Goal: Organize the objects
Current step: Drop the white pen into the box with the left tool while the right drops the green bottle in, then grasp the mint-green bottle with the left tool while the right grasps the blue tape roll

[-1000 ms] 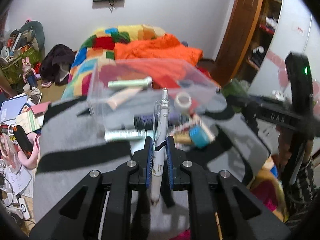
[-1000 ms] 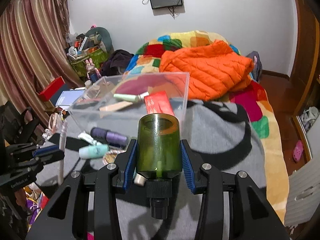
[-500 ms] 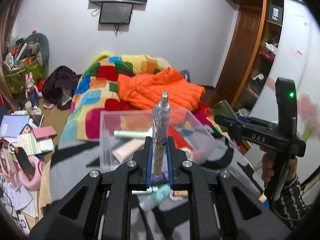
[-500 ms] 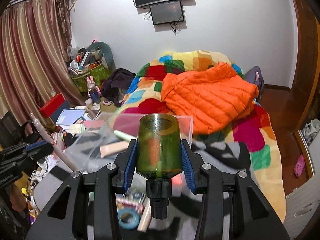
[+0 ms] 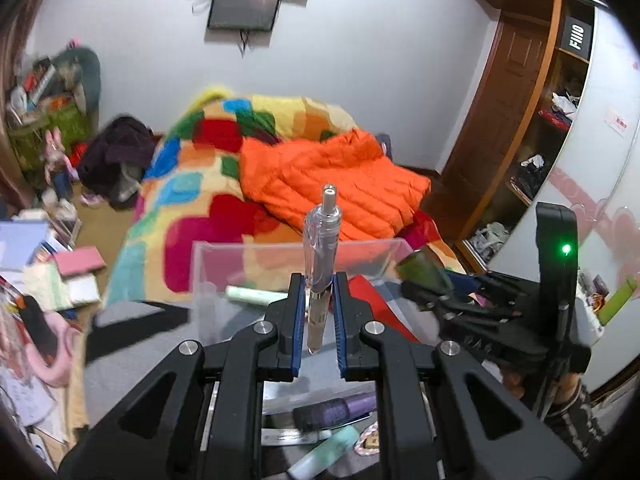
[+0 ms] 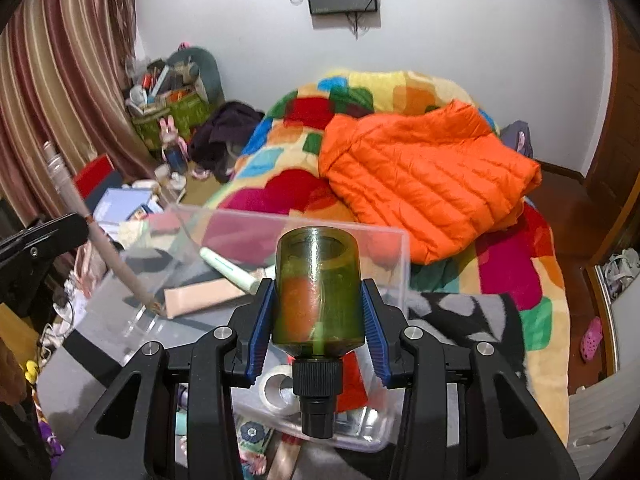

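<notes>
My left gripper (image 5: 318,308) is shut on a clear pen (image 5: 322,248), held upright above the clear plastic box (image 5: 248,246). My right gripper (image 6: 318,316) is shut on a green translucent bottle (image 6: 318,284) with its black cap toward the camera, held over the same box (image 6: 396,236). The box holds a mint tube (image 6: 228,266), a beige tube (image 6: 204,298), a tape roll (image 6: 276,390) and a red packet. The pen and left gripper show at the left of the right wrist view (image 6: 68,188). The bottle and right gripper show at the right of the left wrist view (image 5: 424,274).
The box rests on a grey and black blanket (image 6: 452,312). A purple bottle (image 5: 336,412) and a mint tube (image 5: 324,456) lie beside it. Behind are a patchwork bedspread with an orange jacket (image 6: 424,184), floor clutter to the left and a wooden wardrobe (image 5: 504,92) on the right.
Both grippers have risen and moved forward over the box, each still holding its object. The pen and bottle now hang above the box's opening instead of in front of it.
</notes>
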Tool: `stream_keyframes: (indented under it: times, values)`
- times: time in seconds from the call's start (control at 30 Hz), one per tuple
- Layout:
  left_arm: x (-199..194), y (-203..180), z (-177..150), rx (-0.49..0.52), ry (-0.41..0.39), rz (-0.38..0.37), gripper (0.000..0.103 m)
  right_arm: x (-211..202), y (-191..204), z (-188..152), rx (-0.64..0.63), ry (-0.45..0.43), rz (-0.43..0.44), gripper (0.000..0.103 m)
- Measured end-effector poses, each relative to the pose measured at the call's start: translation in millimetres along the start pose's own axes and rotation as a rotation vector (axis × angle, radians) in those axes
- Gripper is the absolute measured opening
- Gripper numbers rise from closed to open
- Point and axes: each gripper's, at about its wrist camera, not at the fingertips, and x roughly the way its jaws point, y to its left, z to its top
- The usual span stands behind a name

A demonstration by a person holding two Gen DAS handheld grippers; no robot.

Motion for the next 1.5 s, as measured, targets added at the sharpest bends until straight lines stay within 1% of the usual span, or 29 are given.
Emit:
stream_keyframes:
  times: [0.13, 0.33, 0.4, 0.47, 0.53, 0.67, 0.77, 0.8, 0.83, 0.87, 0.9, 0.93, 0.97, 1.1, 1.3, 1.43, 1.5]
  values:
    - [29, 3, -7, -0.031, 0.064, -0.027, 0.012, 19, 7, -4, -0.028, 0.044, -0.006, 0.038]
    - [53, 14, -19, -0.077, 0.131, -0.043, 0.013, 38, 15, -10, -0.056, 0.104, 0.003, 0.039]
    - [54, 19, -20, -0.091, 0.136, -0.035, 0.013, 40, 17, -11, -0.07, 0.11, -0.006, 0.039]
    - [53, 21, -20, -0.092, 0.136, -0.01, 0.013, 39, 18, -12, -0.079, 0.124, 0.012, 0.039]
    - [50, 22, -22, -0.088, 0.136, -0.01, 0.013, 38, 20, -12, -0.088, 0.135, 0.024, 0.039]
    - [41, 20, -25, -0.068, 0.137, 0.002, 0.013, 28, 25, -14, -0.113, 0.112, -0.009, 0.039]
    - [31, 15, -27, -0.038, 0.132, 0.022, 0.014, 14, 26, -14, -0.114, 0.087, -0.011, 0.04]
    - [27, 13, -28, -0.028, 0.129, 0.025, 0.017, 11, 26, -13, -0.115, 0.081, -0.012, 0.04]
    - [22, 11, -29, -0.017, 0.125, 0.031, 0.024, 4, 26, -14, -0.116, 0.069, -0.015, 0.04]
    - [17, 9, -31, -0.006, 0.116, 0.036, 0.027, -5, 26, -15, -0.116, 0.053, -0.014, 0.041]
    - [12, 8, -32, 0.006, 0.106, 0.043, 0.034, -9, 26, -15, -0.116, 0.045, -0.013, 0.043]
    - [6, 5, -34, 0.02, 0.095, 0.048, 0.04, -16, 25, -16, -0.114, 0.031, -0.009, 0.048]
    - [2, 3, -36, 0.032, 0.088, 0.05, 0.042, -25, 25, -17, -0.109, 0.014, -0.007, 0.051]
    - [-13, -6, -50, 0.07, 0.08, 0.052, 0.051, -50, 22, -28, -0.092, -0.024, 0.016, 0.053]
    - [-18, -11, -78, 0.108, 0.134, 0.048, 0.051, -69, 25, -56, -0.077, -0.024, 0.05, 0.053]
    - [-10, -9, -104, 0.118, 0.202, 0.041, 0.051, -68, 27, -84, -0.059, 0.032, 0.11, 0.053]
    - [-3, -8, -115, 0.121, 0.237, 0.042, 0.051, -63, 29, -94, -0.061, 0.061, 0.124, 0.053]
